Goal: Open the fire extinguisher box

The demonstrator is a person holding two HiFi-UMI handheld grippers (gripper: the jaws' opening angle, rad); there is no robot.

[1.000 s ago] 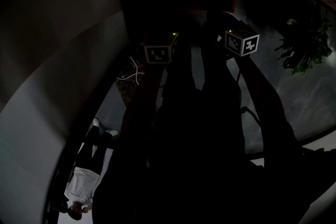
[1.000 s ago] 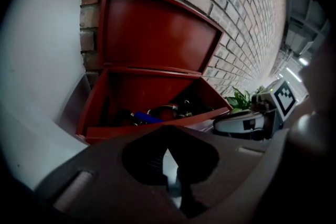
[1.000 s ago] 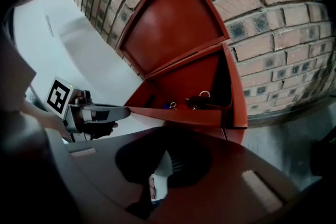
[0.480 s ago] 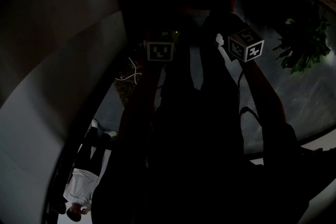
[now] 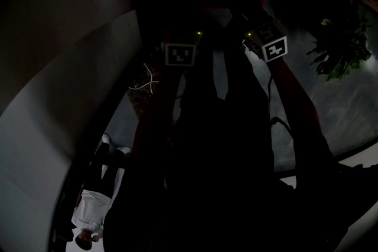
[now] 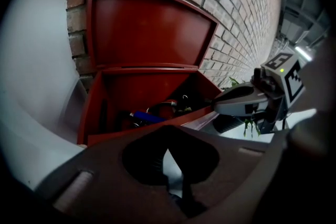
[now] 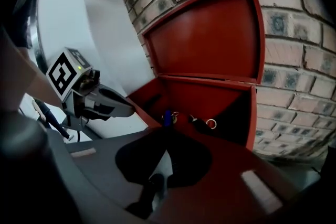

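Note:
The red fire extinguisher box (image 6: 152,86) stands against a brick wall with its lid (image 6: 147,29) raised upright. Inside lie extinguisher tops with a blue handle (image 6: 148,117) and ring pins (image 7: 211,124). My left gripper (image 6: 167,152) hovers just in front of the box's front edge, jaws shut and empty. My right gripper (image 7: 167,150) hangs at the same edge, jaws together, nothing in them. Each gripper shows in the other's view: the right gripper (image 6: 247,105) and the left gripper (image 7: 100,103). The head view is very dark; only the marker cubes (image 5: 179,55) (image 5: 273,47) stand out.
A brick wall (image 7: 294,50) backs the box. A pale curved wall (image 6: 37,60) rises to the left. A green plant (image 5: 342,50) grows at the right. A person in a white shirt (image 5: 91,209) stands farther off on the floor.
The right gripper's marker cube has turned and shifted slightly. The left gripper has crept a little upward in the head view. The box lid stays raised.

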